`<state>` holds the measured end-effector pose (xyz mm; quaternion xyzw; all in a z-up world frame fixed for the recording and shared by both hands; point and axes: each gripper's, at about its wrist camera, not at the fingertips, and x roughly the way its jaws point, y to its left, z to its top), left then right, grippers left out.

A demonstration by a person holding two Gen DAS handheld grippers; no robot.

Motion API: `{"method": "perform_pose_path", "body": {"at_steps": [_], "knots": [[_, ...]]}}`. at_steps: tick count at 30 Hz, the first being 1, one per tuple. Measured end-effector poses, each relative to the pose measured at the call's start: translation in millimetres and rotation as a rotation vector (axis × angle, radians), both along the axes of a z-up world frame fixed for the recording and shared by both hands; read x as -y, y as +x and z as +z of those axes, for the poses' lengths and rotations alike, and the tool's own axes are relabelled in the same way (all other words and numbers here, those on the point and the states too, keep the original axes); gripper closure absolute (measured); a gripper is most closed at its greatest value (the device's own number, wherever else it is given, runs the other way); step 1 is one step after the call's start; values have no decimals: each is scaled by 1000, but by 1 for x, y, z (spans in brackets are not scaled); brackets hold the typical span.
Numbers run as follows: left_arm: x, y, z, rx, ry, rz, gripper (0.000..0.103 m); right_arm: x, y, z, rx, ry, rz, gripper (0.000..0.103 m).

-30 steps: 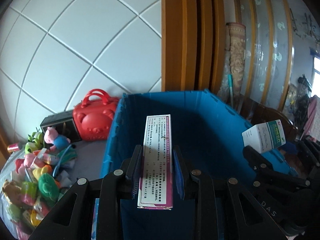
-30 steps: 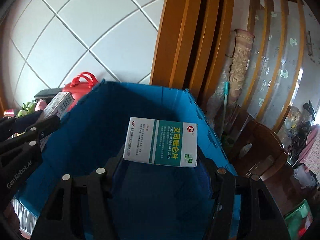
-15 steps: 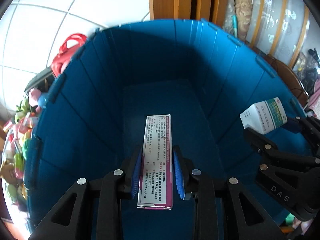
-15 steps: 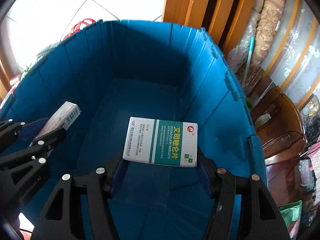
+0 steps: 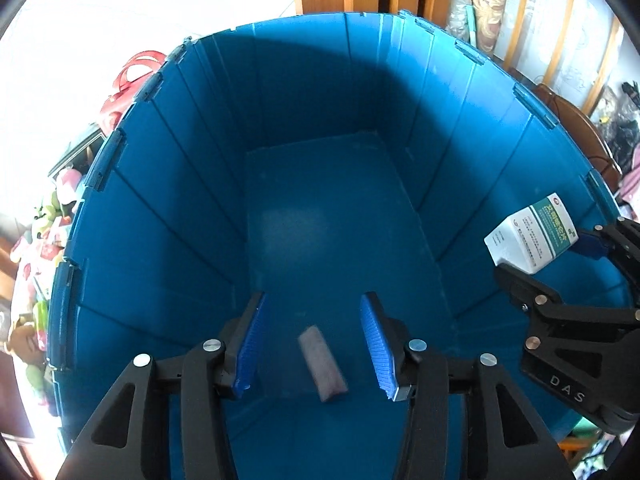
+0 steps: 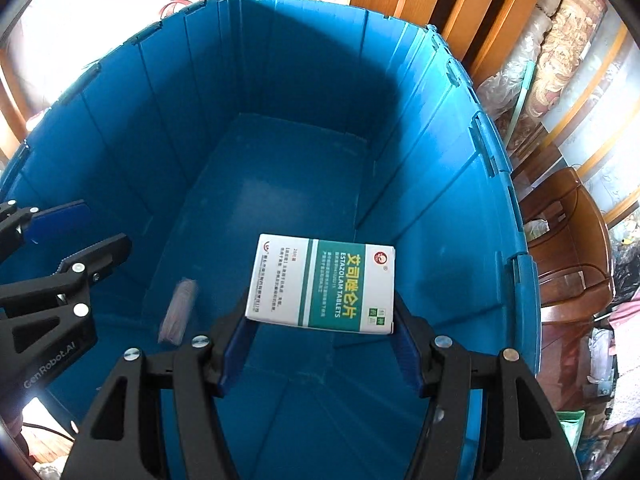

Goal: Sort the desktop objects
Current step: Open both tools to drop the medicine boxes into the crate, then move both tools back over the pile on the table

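Note:
Both grippers point down into a deep blue bin (image 5: 168, 208) (image 6: 452, 208). My left gripper (image 5: 312, 340) is opening, and its blue pads no longer touch anything. Between and below them a narrow purple-and-white medicine box (image 5: 323, 364) is blurred as it falls toward the bin floor; it also shows as a blurred streak, the same narrow box (image 6: 178, 311), in the right wrist view. My right gripper (image 6: 320, 332) is shut on a white-and-green tablet box (image 6: 324, 284), held flat across its pads above the bin floor. That tablet box (image 5: 530, 232) appears at the right edge of the left wrist view.
Left of the bin lie a red toy case (image 5: 120, 92) and a heap of small colourful toys (image 5: 44, 240). Wooden door frames (image 6: 404, 8) and a wooden chair (image 6: 568, 248) stand behind and right of the bin. The bin floor holds nothing else.
The left jaws have spread and let go of the narrow box, which now drops inside the bin. Both grippers tipped down into the bin earlier; the right one still holds its box.

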<state>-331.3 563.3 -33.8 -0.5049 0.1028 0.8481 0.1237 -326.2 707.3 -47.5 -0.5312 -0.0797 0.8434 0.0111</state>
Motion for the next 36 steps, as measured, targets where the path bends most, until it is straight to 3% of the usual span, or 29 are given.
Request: {"method": "perform_pose_path", "body": {"at_steps": [8,12,21,25,29,36], "knots": [[4,-5,3,-19,1,7,47,-4,-2,2,5,-10,-18,40],[6,-2,4,-25,2,9,47,-2,3,8,-18,-5,-23,22],[10,2,6,-39,3,10,47,3,17,18,-49,5,-15,21],[13,7,8,-54,4,17,47,5,24,22,-68,8,-17,5],[21,16,15,-96,14,29,46,3,30,31,-105,-9,-15,4],[33,42,34,-220,32,50,27,7,44,41,-154,-41,-7,0]]}}
